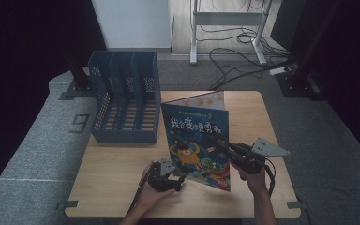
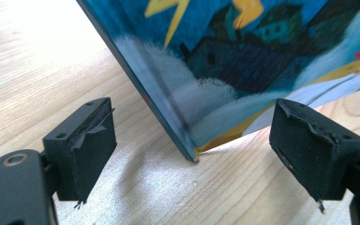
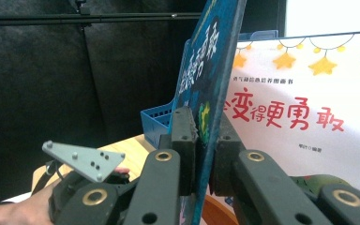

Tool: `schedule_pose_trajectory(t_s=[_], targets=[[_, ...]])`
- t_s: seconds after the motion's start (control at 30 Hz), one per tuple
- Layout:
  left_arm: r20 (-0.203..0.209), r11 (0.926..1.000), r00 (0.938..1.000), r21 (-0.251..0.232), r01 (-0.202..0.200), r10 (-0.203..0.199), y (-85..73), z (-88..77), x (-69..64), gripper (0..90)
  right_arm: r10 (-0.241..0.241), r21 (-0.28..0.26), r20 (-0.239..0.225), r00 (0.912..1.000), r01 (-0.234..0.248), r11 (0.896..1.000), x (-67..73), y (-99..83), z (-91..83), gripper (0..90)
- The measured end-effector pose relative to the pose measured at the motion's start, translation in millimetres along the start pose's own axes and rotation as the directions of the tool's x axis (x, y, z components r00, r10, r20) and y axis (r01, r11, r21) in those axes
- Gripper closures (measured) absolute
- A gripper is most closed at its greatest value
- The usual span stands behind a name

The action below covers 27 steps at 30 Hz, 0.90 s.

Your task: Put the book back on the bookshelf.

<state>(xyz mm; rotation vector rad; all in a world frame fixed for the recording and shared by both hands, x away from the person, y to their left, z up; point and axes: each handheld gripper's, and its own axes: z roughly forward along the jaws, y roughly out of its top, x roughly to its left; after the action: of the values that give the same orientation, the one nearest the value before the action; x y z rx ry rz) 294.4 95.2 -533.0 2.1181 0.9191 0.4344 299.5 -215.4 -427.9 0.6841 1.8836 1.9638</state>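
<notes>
The right gripper (image 3: 205, 140) pinches the glossy blue picture book's (image 1: 197, 140) stiff cover, while the left gripper's (image 2: 192, 145) jaws stand spread around its lower corner on the pale wooden table (image 1: 117, 164).

Setting, as I read it from my station: a lab or studio set up for recording. Evidence: black curtains (image 1: 23, 42) hang far left and right of my grippers; a small wooden table (image 1: 117, 180) stands on grey carpet tiles (image 1: 37, 140), one tile left of them marked with a number; beyond, loose cables (image 1: 236, 58) trail across the floor around a white metal desk frame (image 1: 227, 18). Lighting is dim.
</notes>
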Motion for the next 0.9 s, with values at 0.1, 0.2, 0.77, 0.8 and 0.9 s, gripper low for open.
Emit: schedule_pose_trajectory(t_s=[0.1,0.2,0.77,0.8,0.9], targets=[[0.016,0.9994,0.9998,-0.035,0.007,-0.006,7.4,-8.5,5.2,15.7,0.009,0.003,-0.01,0.9999,-0.008,1.0,-2.9,-1.0,-1.6,82.3],[0.02,0.9974,0.9997,-0.071,0.014,-0.013,16.6,-15.0,11.2,15.9,0.01,0.004,-0.014,0.9998,-0.01,1.0,-3.9,-1.4,-2.3,82.2],[0.075,0.9829,0.9966,-0.178,0.047,-0.035,59.8,-36.3,29.1,19.6,0.02,0.028,-0.013,0.9997,-0.02,0.999,-10.8,-4.1,-7.1,79.8],[0.08,0.982,0.9962,-0.182,0.049,-0.035,61.8,-36.0,29.4,19.9,0.019,0.027,-0.013,0.9997,-0.019,0.999,-10.9,-4.4,-7.4,79.5],[0.077,0.9813,0.9965,-0.187,0.047,-0.033,66.2,-35.4,29.8,20.5,0.019,0.027,-0.01,0.9998,-0.019,0.999,-12.3,-5.4,-8.0,79.1]])
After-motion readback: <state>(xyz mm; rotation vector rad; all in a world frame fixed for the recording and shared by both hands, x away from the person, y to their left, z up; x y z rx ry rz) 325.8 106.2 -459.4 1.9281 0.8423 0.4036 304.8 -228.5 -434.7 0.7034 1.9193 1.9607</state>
